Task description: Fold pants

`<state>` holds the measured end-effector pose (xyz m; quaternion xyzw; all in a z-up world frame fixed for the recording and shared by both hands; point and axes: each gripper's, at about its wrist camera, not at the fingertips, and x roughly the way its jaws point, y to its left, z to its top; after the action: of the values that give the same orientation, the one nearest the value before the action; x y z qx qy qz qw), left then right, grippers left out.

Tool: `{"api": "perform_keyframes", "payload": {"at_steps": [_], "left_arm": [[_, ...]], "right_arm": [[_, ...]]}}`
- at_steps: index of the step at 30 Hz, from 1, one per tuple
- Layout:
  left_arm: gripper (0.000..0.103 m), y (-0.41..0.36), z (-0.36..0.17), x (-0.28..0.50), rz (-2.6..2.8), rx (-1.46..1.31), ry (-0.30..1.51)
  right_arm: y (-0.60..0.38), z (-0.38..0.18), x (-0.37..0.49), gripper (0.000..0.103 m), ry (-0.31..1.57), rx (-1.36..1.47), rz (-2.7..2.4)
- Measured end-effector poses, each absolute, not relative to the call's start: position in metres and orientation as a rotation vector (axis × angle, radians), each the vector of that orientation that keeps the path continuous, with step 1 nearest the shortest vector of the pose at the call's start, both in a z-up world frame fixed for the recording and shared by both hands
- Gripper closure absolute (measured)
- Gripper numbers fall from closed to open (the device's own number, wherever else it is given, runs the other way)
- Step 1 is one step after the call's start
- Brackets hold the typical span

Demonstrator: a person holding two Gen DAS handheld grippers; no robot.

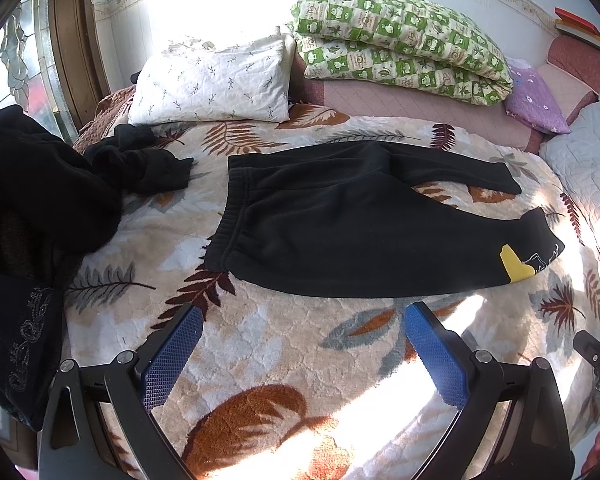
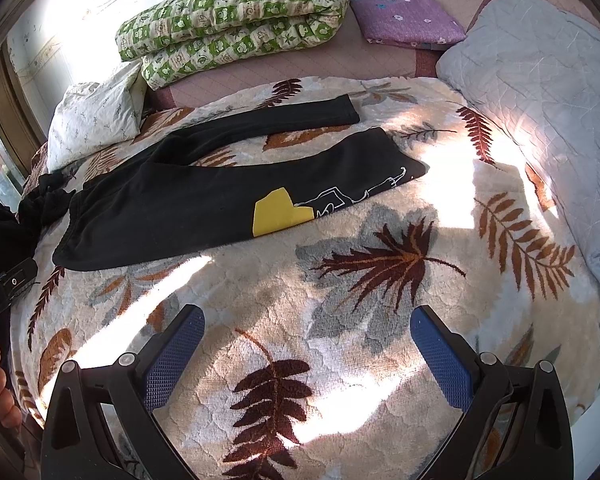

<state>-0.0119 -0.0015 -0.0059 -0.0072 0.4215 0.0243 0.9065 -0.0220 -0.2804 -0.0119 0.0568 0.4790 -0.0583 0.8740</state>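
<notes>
Both tools hover over the near edge of the bed: the left hand-held gripper (image 1: 302, 320) and the right hand-held gripper (image 2: 306, 322) stand with jaws wide, holding nothing. Beyond them the black pants (image 1: 340, 232) lie spread flat on the leaf-print blanket (image 1: 280, 352) mid-bed, waistband to the left, legs splayed apart rightward. Risk noted: the plush blanket may be pinched along with the cloth, dragging it into the fold. The splayed legs may stack unevenly. The dark clothing pile (image 1: 40, 200) at the left edge, near the waistband, could snag.
</notes>
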Motion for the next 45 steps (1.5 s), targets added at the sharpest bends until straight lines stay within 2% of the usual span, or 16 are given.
{"api": "perform_keyframes", "payload": {"at_steps": [17,30,36,45], "left_arm": [[0.001,-0.003,-0.011,-0.005,0.048,-0.013,0.886],[0.001,-0.005,-0.011,0.029,0.062,0.013,0.894],[0.001,0.012,-0.007,0.08,0.042,-0.033,0.986],[0.001,0.087,-0.004,0.212,0.109,-0.218,1.171]], "right_arm": [[-0.283,-0.015,-0.02,0.0,1.006,0.115,-0.121],[-0.287,-0.003,0.023,0.0,1.013,0.079,-0.079],[-0.307,0.009,0.07,0.0,1.021,0.063,-0.054],[-0.38,0.004,0.199,0.003,1.109,0.127,-0.092]]}}
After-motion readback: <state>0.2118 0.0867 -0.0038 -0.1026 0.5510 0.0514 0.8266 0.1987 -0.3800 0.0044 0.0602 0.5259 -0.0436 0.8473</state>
